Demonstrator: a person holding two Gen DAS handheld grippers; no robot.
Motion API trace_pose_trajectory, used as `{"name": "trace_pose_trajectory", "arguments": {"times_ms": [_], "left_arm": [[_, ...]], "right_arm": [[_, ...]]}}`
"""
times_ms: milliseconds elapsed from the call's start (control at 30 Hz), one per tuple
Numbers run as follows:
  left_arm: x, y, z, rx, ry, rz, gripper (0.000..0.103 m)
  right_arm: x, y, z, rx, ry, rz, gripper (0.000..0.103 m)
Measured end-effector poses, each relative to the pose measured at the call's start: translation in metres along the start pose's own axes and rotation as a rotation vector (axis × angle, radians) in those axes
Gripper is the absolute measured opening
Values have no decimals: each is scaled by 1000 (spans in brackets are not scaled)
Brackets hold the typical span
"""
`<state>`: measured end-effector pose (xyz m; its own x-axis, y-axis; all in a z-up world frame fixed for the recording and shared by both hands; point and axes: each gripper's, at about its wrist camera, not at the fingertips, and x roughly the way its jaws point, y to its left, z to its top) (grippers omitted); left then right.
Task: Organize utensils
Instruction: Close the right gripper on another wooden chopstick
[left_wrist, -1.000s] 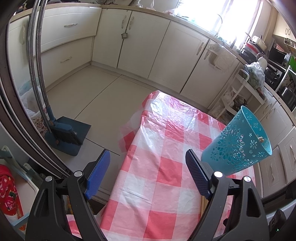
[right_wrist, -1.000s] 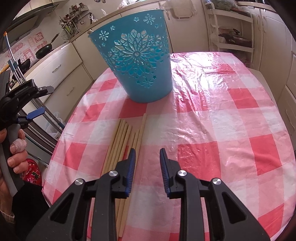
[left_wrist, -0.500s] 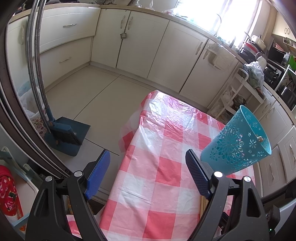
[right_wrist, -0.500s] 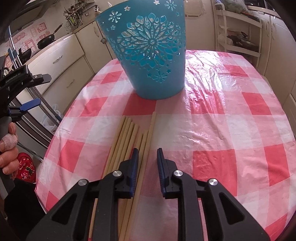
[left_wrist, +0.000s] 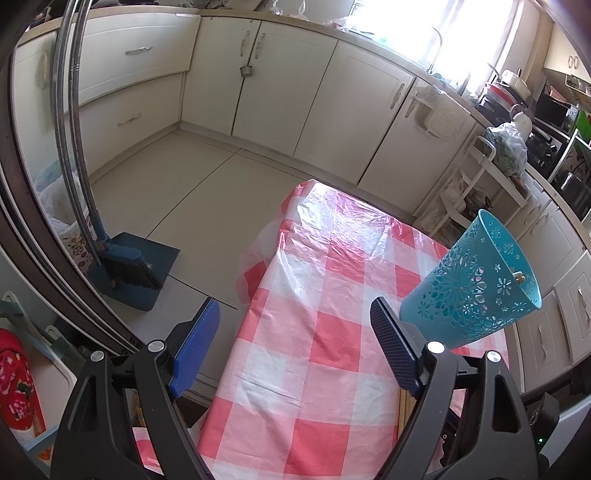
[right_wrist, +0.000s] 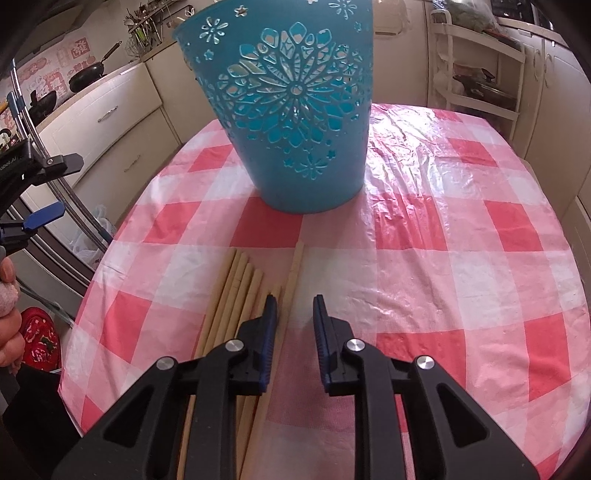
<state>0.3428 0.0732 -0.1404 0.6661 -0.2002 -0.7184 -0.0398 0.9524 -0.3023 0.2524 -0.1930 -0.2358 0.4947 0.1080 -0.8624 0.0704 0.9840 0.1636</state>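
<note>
Pale wooden sticks (right_wrist: 236, 295) lie in a bunch on the checked cloth (right_wrist: 461, 258), just in front of one blue basket (right_wrist: 291, 110). About seven tips can be counted, though the bunch runs under the right gripper (right_wrist: 293, 306) and an exact count cannot be made. Their long axes run from the near edge of the table toward the basket, with the far tips pointing at its base; one stick (right_wrist: 295, 262) on the right of the bunch reaches further than the rest. The basket stands upright, apart from the sticks.

The right gripper hangs over the bunch with a narrow gap between its jaws; that longest stick runs up through the gap, and the pads do not press on it. The left gripper (left_wrist: 291, 332) is held off the table's edge with its jaws spread wide and nothing between them. Its fingers (right_wrist: 48, 216) show at the left of the right wrist view, above a hand (right_wrist: 9, 325)
</note>
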Motion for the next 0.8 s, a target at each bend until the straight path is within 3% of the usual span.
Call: {"name": "trace_pose_trajectory", "arguments": {"times_ms": [233,800], "left_arm": [[2,-2,-1,10,5,2,80],[-2,3,-3,3,3,-15,80]], "right_arm": [[3,4,1,-62,-4,-44,9],[-4,-4,-7,-81,18,-43,7]]}}
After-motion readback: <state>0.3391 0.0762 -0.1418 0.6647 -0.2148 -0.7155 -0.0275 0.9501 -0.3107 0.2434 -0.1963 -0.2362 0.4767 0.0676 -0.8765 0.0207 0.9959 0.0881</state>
